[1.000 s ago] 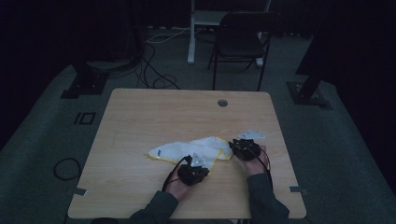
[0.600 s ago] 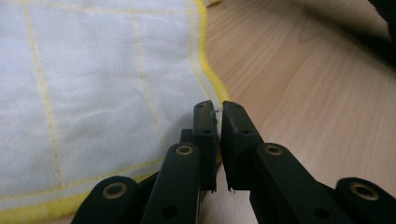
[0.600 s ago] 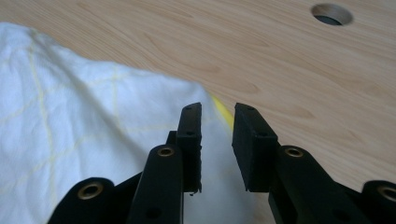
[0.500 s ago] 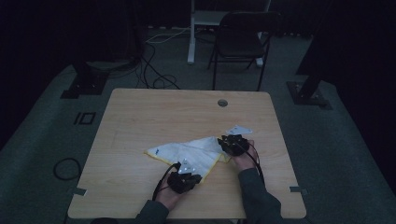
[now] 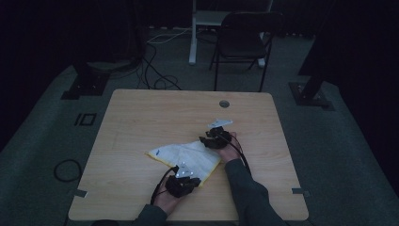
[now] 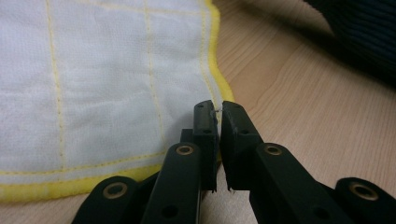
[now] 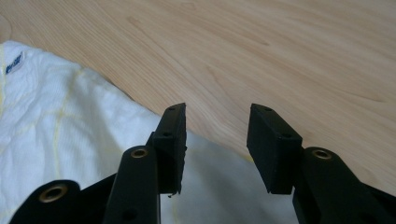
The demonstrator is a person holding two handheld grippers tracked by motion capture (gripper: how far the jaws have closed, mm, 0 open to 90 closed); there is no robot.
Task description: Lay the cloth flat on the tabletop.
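A white cloth (image 5: 188, 157) with yellow hems lies flat on the near half of the wooden table (image 5: 141, 117). In the left gripper view, its yellow edge (image 6: 219, 88) runs into my left gripper (image 6: 218, 109), which is shut on the hem at the cloth's near corner. Seen from above, that left gripper (image 5: 183, 181) is near the table's front edge. My right gripper (image 5: 214, 140) is at the cloth's far right end. Its jaws have just been opening. In its own view the right gripper (image 7: 217, 126) stands open above the cloth (image 7: 70, 140), with nothing between the pads. A small blue label (image 7: 14, 63) marks the cloth's far corner.
A round cable hole (image 5: 224, 103) sits in the table near its far edge. Behind the table stand a dark folding chair (image 5: 247, 42) and a white desk leg (image 5: 193, 33). Cables (image 5: 155, 70) trail over the floor to the left of them.
My right gripper has moved left over the cloth's right end and its jaws have parted. The cloth now lies flatter and more bunched to the left. The left gripper has shifted slightly nearer.
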